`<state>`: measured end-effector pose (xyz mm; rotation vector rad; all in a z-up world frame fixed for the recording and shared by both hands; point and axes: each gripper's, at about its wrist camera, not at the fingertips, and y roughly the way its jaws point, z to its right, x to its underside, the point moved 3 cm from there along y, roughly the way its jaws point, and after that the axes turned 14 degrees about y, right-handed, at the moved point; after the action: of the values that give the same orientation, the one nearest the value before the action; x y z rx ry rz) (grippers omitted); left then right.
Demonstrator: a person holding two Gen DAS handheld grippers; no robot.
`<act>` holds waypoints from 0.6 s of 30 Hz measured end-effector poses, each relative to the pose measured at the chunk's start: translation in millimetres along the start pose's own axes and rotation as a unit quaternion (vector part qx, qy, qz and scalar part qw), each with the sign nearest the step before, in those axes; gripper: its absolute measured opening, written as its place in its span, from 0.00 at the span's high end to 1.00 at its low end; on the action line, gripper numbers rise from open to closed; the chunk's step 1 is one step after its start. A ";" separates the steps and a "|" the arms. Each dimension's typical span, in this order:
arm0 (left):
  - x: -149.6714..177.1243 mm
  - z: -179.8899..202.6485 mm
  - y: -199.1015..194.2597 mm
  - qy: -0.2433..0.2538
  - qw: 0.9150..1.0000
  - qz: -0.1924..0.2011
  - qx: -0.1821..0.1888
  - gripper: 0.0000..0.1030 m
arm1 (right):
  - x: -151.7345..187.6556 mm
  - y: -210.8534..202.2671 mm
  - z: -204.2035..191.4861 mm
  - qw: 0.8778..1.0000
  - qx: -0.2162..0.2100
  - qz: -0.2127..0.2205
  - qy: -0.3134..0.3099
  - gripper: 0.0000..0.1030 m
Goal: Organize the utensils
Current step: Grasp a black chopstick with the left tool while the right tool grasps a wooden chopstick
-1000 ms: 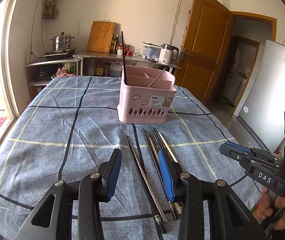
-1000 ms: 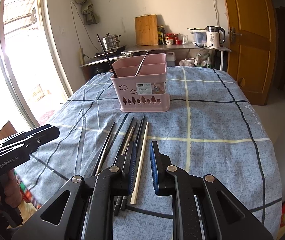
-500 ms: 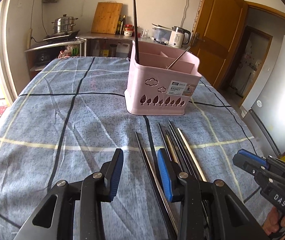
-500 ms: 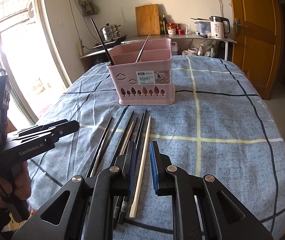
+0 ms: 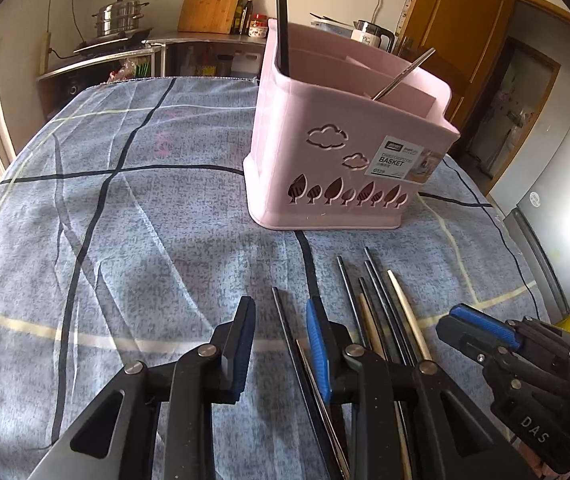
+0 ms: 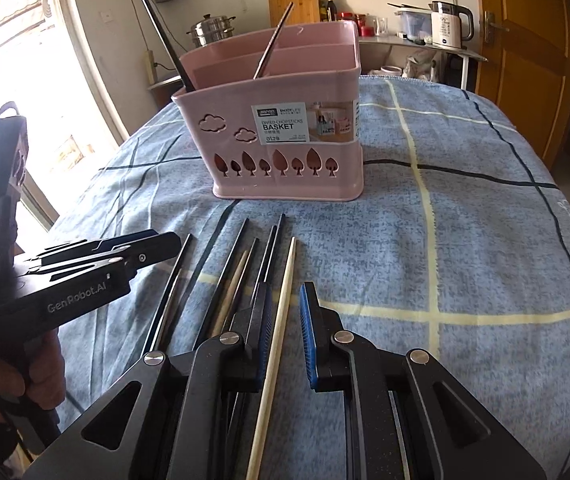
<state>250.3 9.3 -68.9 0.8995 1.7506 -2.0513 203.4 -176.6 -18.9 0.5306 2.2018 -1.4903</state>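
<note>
Loose chopsticks (image 6: 241, 276) lay on the cloth-covered surface (image 6: 465, 248) just before the pink basket (image 6: 285, 136), light, stiff and slippery, best pinched mid-shaft, as the left gripper (image 5: 279, 344) was closing around a dark one and the right gripper (image 6: 285, 336), jaws slightly apart, straddled a pale one.

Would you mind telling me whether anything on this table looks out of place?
Yes: several chopsticks lie loose on the tablecloth in front of the pink chopsticks basket, which holds only one black chopstick and one metal one.
</note>
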 end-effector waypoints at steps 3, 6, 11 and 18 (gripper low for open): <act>0.6 -0.2 8.4 0.002 1.000 -0.012 -0.003 0.76 | -3.4 9.7 0.6 1.000 0.003 -0.009 0.001 0.86; 1.6 -1.3 15.3 0.003 1.000 -0.022 -0.011 0.81 | -4.7 18.8 1.9 1.000 0.007 -0.017 0.001 0.86; -1.0 -1.0 18.9 0.012 0.999 -0.024 -0.023 0.87 | -5.3 28.9 1.7 1.000 0.009 -0.026 0.000 0.86; -2.1 -1.5 19.0 0.026 0.999 -0.029 -0.015 0.94 | -7.7 24.8 12.1 0.999 0.022 -0.023 0.006 0.86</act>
<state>263.7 6.4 -82.4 0.9122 1.8495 -2.0493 224.7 -179.7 -37.8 0.5080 2.2081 -1.5663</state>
